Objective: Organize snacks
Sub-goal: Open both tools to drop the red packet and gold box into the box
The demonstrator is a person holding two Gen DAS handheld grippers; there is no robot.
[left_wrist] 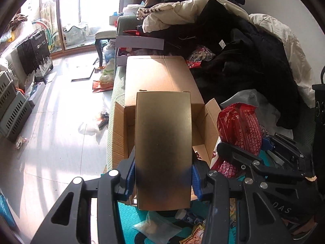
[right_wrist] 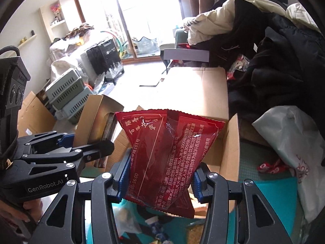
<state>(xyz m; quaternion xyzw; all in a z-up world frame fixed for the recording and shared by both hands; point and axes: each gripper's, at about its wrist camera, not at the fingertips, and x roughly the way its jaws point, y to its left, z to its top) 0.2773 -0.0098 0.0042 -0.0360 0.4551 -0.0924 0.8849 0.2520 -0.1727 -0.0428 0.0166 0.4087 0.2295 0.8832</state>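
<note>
Your left gripper (left_wrist: 163, 183) jaws clamp the gold box (left_wrist: 163, 148); right gripper (right_wrist: 158, 181) jaws clamp the red packet (right_wrist: 168, 154). Both hang over the open carton (right_wrist: 233, 142), likely for dropping in.

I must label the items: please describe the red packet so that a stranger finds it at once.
Find the open cardboard box on the sofa. Above it, the right gripper clamps the red packet. Only it is glossy red with white Chinese print; the left gripper holds a plain gold carton.

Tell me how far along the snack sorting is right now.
Midway, apparently. The left gripper holds a gold box and the right gripper a red packet, both over the open cardboard box. Loose snacks are left on the teal mat.
</note>
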